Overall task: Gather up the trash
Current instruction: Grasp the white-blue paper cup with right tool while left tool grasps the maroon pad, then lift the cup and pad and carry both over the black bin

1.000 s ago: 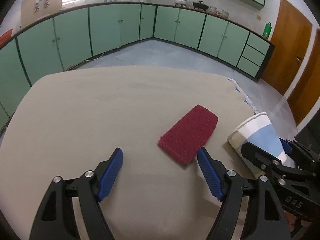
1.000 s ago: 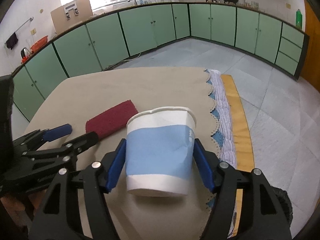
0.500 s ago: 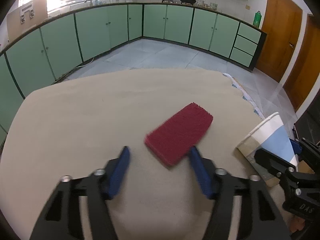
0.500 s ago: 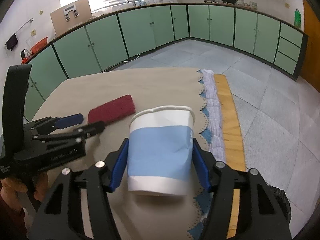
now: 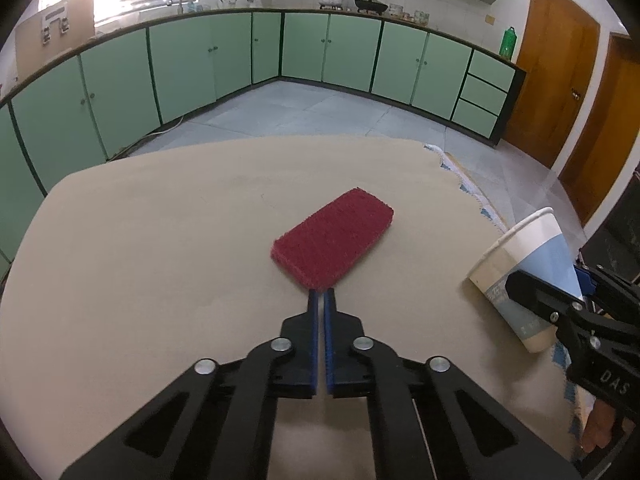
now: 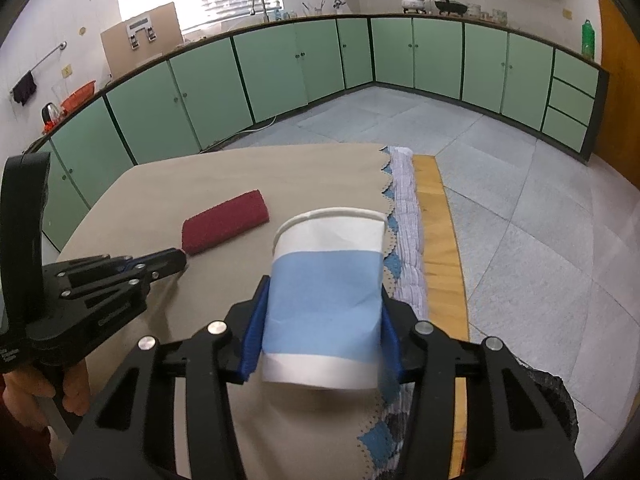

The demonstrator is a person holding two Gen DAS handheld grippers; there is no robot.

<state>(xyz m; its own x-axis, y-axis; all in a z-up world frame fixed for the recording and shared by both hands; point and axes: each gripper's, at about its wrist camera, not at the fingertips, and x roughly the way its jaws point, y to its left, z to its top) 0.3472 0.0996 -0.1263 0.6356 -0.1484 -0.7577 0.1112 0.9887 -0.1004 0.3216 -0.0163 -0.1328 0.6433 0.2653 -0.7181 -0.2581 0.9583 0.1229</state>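
The paper cup (image 6: 326, 300), white with a broad blue band, sits between the blue pads of the right gripper (image 6: 320, 334), rim away from the camera; the jaws have just been closing and now press its sides, whose paper shows a crease. From the left wrist view the same cup (image 5: 524, 264) appears tilted, low on the right, its rim turned toward the table's middle and its lower part hidden behind the black frame of the right gripper (image 5: 576, 300). Left of the cup and further forward lies a dark red scouring pad (image 6: 225, 226), flat on the beige tablecloth (image 6: 168, 192). The left gripper (image 5: 319, 296) has its jaws brought fully together with nothing between them, and its tips stand just at the near corner of the scouring pad (image 5: 332, 242); whether they touch it cannot be told. In the right wrist view that left gripper (image 6: 176, 260) reaches in from the left, held by a hand (image 6: 60, 392) at the lower left edge. Right of the cup the cloth ends in a scalloped blue and white trim (image 6: 404, 216) over a strip of wooden table edge (image 6: 436, 232). Beyond are a grey tiled floor (image 6: 500, 184) and green cabinets (image 6: 280, 68) along the walls.
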